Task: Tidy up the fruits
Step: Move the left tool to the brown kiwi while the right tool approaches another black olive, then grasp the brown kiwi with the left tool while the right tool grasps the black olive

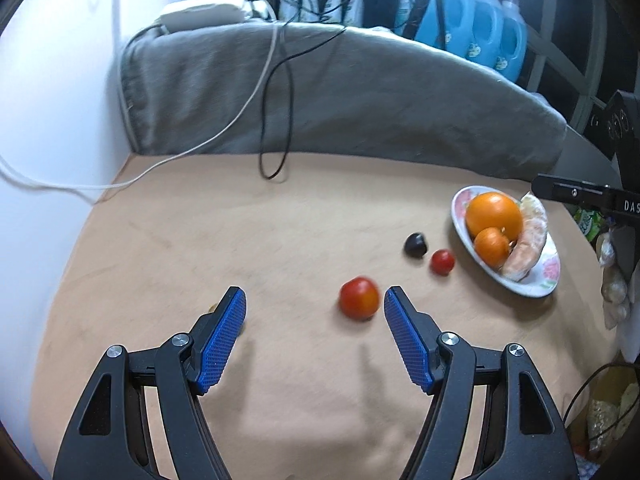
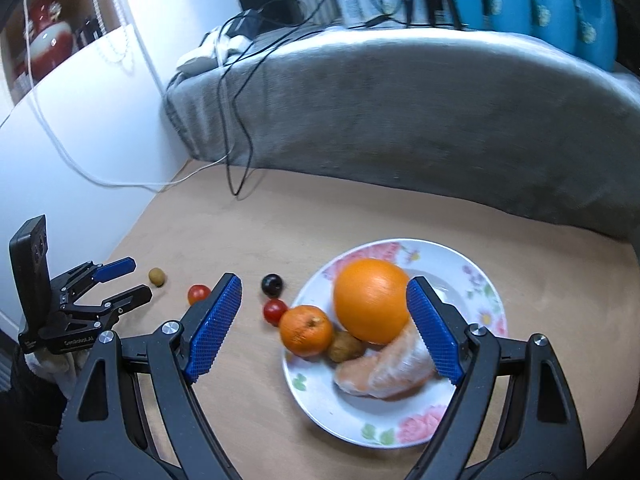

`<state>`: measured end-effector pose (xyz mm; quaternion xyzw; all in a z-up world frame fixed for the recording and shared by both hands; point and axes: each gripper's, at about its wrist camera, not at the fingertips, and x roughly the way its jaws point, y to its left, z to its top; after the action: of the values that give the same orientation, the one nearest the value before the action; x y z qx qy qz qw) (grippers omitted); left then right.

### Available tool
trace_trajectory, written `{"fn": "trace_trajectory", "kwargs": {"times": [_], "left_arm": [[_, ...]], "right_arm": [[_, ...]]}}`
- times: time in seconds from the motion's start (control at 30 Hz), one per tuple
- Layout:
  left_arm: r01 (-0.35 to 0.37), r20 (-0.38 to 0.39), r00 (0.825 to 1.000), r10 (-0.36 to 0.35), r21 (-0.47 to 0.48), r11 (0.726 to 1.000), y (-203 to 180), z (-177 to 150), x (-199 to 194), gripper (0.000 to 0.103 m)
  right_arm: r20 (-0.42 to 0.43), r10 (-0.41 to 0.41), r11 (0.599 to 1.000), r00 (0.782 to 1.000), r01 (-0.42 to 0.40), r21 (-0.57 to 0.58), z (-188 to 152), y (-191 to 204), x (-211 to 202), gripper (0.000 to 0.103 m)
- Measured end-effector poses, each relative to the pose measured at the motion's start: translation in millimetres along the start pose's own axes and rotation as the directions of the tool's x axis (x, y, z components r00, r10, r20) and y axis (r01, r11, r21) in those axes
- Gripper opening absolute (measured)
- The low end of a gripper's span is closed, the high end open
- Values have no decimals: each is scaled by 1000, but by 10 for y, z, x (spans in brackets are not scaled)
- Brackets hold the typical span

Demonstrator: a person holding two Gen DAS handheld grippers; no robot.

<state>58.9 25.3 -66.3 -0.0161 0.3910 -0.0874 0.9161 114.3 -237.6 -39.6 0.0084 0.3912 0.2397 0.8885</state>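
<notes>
red tomato point(image 1: 359, 297) lies between the open left tool point(image 1: 315, 300) fingers.

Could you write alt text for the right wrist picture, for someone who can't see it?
A floral plate holds a large orange, small orange and peeled segments; open blue jaws frame it, and two cherry tomatoes lie nearby.

We are in a home. Ahead of the hand-held gripper, a grey blanket point(image 1: 340, 92) lies at the far edge of the wooden tabletop point(image 1: 200, 240). Behind it stand blue detergent bottles point(image 1: 480, 20), and charger cables point(image 1: 276, 92) hang over the blanket.
</notes>
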Motion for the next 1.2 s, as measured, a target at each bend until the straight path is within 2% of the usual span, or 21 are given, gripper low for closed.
{"fn": "trace_trajectory", "kwargs": {"times": [0.23, 0.47, 0.6, 0.73, 0.77, 0.8, 0.87, 0.97, 1.07, 1.2], "left_arm": [[-15, -21, 1000, 14, -47, 999, 210, -56, 32, 71], [-1, -38, 999, -2, -71, 998, 317, -38, 120, 68], [5, -52, 999, -9, -92, 996, 385, -24, 168, 65], [3, -66, 998, -11, -112, 994, 455, -24, 228, 60], [3, -69, 998, -11, -116, 993, 469, -27, 241, 59], [2, -71, 997, -11, -119, 993, 480, -33, 249, 58], [1, -78, 997, -11, -126, 992, 508, -37, 277, 55], [-3, -87, 996, -9, -136, 991, 553, -34, 314, 54], [-11, -92, 996, -2, -140, 990, 587, -30, 339, 53], [-17, -93, 996, 4, -138, 990, 600, -32, 349, 52]], "right_arm": [[-49, 23, 997, 999, -27, -78, 56, 232, 248, 87], [-106, 28, 991, 994, -41, -124, 110, 407, 536, 86], [-169, 69, 990, 983, -89, -110, 166, 422, 731, 71], [-245, 95, 986, 965, -124, -109, 202, 477, 952, 67], [-262, 94, 985, 960, -128, -116, 210, 499, 1012, 62], [-275, 92, 984, 957, -130, -122, 213, 515, 1053, 56], [-298, 70, 981, 952, -120, -153, 204, 566, 1137, 52], [-320, 19, 969, 947, -96, -227, 174, 674, 1239, 52], [-338, -23, 957, 941, -78, -280, 132, 733, 1299, 44], [-355, -60, 942, 933, -65, -331, 84, 790, 1352, 44]]}}
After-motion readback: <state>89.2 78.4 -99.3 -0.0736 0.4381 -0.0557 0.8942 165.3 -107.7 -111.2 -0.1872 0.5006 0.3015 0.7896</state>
